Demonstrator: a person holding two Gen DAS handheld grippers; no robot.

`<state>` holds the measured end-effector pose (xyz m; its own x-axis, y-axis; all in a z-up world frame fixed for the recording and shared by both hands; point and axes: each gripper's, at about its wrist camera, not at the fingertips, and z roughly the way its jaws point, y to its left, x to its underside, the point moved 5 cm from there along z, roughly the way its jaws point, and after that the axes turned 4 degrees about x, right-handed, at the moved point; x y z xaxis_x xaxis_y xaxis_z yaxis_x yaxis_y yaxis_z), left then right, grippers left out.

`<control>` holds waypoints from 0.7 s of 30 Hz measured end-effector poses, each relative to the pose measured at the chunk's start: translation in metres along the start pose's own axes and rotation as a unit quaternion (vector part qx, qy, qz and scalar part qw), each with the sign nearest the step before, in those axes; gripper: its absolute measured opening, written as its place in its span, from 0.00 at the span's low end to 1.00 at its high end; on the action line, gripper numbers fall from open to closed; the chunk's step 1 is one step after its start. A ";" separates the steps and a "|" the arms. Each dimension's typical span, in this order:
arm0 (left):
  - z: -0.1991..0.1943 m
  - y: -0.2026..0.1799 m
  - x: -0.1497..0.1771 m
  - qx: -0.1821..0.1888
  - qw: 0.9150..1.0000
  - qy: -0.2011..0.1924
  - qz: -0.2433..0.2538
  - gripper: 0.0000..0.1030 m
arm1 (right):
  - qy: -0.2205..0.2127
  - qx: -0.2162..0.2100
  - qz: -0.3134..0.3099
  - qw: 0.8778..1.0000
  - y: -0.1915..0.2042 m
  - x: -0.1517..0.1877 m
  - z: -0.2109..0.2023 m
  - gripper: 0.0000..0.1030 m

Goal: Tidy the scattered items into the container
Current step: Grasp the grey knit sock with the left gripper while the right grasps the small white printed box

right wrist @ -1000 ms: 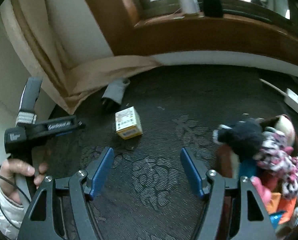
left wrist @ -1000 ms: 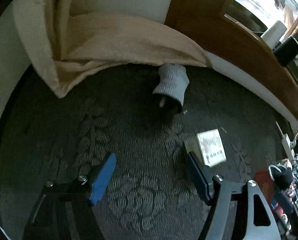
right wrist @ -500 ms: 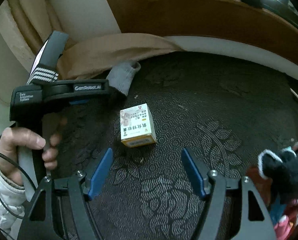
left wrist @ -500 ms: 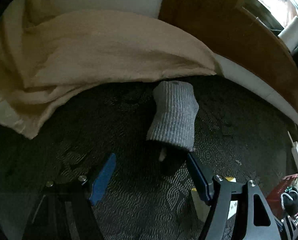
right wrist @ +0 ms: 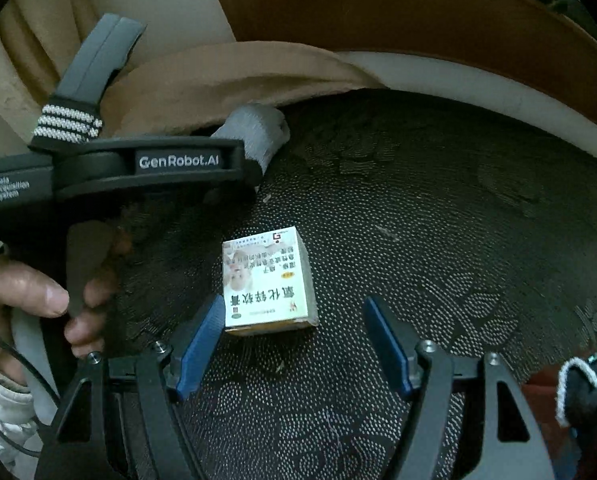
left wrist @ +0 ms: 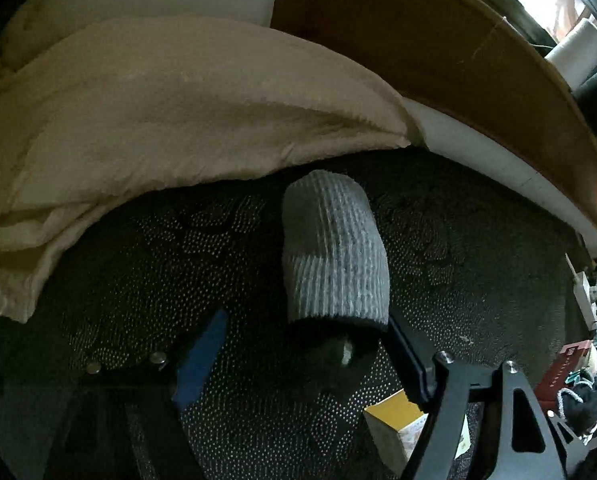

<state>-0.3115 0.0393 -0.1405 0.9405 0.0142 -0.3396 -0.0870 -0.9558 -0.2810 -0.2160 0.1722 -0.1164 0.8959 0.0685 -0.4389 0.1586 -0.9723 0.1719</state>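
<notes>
On the far left lay the beige curtain (left wrist: pixel 158 120), its hem spread over the dark patterned carpet (left wrist: pixel 478 240). Just in front of that hem lay the grey sock (left wrist: pixel 334 252), with its dark end pointing toward the left tool (left wrist: pixel 302 356). One second before, this sock was small and far in the left wrist view; now it filled the middle of it, so the left tool had come close. Its blue fingers (left wrist: pixel 202 356) stood wide apart, holding nothing, and the dark end of the sock lay between them, near the right finger. I judge that the left tool was about to take the sock, but no grip was made.

To the right of the sock, apart from it, the small printed box (right wrist: pixel 268 280) lay flat on the carpet. In the earlier right wrist pictures it was far ahead; now it sat just before the right tool (right wrist: pixel 294 344), close to its left finger and off centre. This tool was also released and empty. The person's hand (right wrist: pixel 38 292) on the left handle showed beside it.

At the far right edge the container (right wrist: pixel 538 392) was only partly in view, with a black knitted item (right wrist: pixel 590 388) in it. The sock and the box were both outside it, on the floor, so both of them remained to be tidied.
</notes>
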 end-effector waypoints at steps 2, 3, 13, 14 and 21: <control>0.001 0.000 -0.003 0.005 1.000 0.001 0.002 0.77 | 0.001 -0.001 -0.003 1.000 0.002 -0.001 0.002 0.75; 0.001 0.000 -0.004 0.006 1.000 0.000 0.002 0.77 | 0.002 -0.001 -0.005 1.000 0.003 -0.001 0.003 0.75; -0.009 0.004 -0.007 0.009 1.000 -0.007 -0.003 0.77 | 0.008 -0.004 -0.018 1.000 0.011 -0.004 0.011 0.75; -0.009 0.004 -0.006 0.008 1.000 -0.007 -0.003 0.77 | 0.009 -0.004 -0.020 1.000 0.011 -0.005 0.012 0.75; -0.003 -0.003 -0.006 0.005 1.000 -0.005 0.001 0.77 | 0.018 0.000 -0.014 1.000 0.006 -0.003 0.015 0.52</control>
<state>-0.3159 0.0411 -0.1345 0.9372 0.0149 -0.3485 -0.0927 -0.9525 -0.2901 -0.2241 0.1630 -0.1269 0.9057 0.1045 -0.4108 0.1845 -0.9697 0.1601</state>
